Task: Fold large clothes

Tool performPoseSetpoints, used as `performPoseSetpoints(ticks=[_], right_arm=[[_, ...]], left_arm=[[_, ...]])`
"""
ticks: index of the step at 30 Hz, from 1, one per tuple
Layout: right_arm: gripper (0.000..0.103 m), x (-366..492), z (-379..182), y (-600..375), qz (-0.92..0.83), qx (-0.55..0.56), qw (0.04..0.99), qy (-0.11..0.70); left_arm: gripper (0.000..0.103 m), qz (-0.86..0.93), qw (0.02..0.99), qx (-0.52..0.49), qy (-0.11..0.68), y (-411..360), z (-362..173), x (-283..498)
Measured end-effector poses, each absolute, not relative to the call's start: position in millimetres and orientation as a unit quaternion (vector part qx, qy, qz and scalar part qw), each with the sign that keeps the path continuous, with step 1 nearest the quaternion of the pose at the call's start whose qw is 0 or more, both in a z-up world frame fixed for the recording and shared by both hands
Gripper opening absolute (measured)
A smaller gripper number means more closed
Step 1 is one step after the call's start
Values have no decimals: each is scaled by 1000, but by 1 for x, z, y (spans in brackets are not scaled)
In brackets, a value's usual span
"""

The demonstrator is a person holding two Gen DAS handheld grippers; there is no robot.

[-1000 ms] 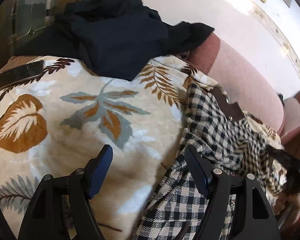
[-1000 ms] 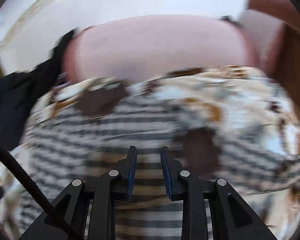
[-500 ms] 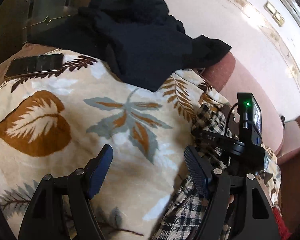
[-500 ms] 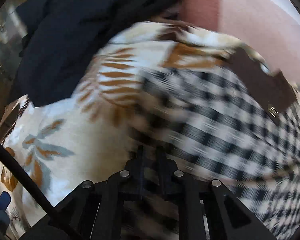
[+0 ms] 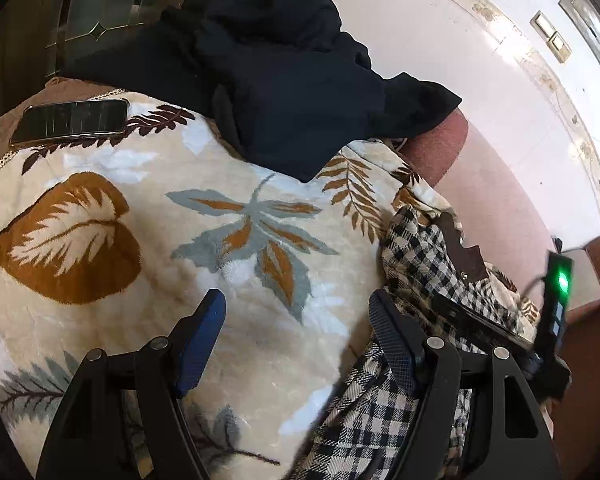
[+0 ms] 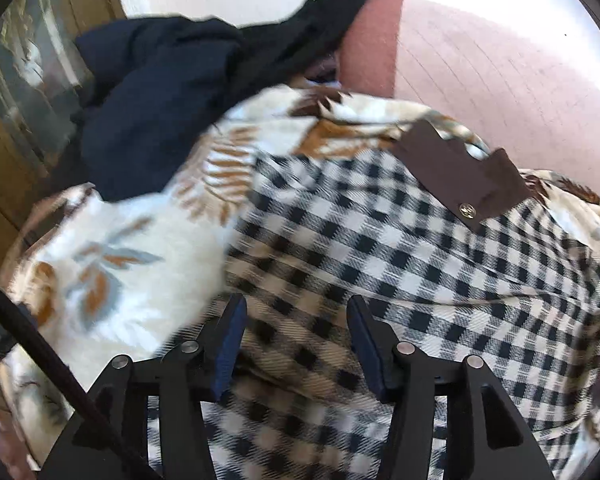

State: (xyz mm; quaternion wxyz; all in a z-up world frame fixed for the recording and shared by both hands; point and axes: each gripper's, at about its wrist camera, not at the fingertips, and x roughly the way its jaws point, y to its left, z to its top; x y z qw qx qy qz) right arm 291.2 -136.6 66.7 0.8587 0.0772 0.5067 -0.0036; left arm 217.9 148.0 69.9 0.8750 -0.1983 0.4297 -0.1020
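Observation:
A black-and-cream checked garment [image 6: 380,248] with a brown collar tab [image 6: 456,172] lies on a leaf-patterned blanket [image 5: 140,240] over a sofa. My right gripper [image 6: 296,316] is open, its jaws apart just above the checked cloth near its left edge. My left gripper [image 5: 296,316] is open and empty over the blanket; its right finger sits beside the checked garment [image 5: 420,264]. The right gripper's body with a green light [image 5: 560,292] shows in the left wrist view.
A heap of dark navy clothes [image 5: 268,80] lies at the back of the sofa. A phone [image 5: 72,120] rests at the blanket's far left. The pink sofa backrest [image 5: 500,200] and a white wall [image 5: 440,32] stand behind. A glass-paned cabinet [image 6: 20,80] is left.
My right gripper swung left across the checked garment, was shut half a second ago, and has now opened. My left gripper stayed open and drifted slightly over the blanket.

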Motion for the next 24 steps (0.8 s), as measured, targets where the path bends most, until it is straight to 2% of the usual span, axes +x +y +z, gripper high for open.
performPoseSetpoints(ticks=[4, 7, 8, 9, 11, 12, 20, 24], right_arm=[[60, 320, 44, -131, -5, 120, 843, 525], [59, 334, 28, -113, -23, 90, 832, 547], [45, 334, 28, -105, -34, 62, 836, 543], [23, 334, 28, -100, -30, 55, 839, 541], [11, 335, 31, -93, -30, 55, 839, 541], [9, 336, 33, -92, -31, 57, 839, 540], [7, 349, 39, -84, 11, 118, 838, 533], [23, 352, 40, -86, 57, 147, 828, 538]], left_arm=[[73, -100, 875, -197, 431, 148, 69, 220], [73, -99, 870, -207, 437, 153, 66, 222], [73, -99, 868, -212, 437, 155, 66, 223], [73, -98, 867, -216, 437, 157, 66, 223], [73, -97, 866, -225, 436, 162, 67, 223], [73, -97, 865, -230, 435, 164, 67, 223], [73, -94, 866, -229, 435, 165, 65, 223], [73, -94, 866, -223, 437, 163, 64, 224]])
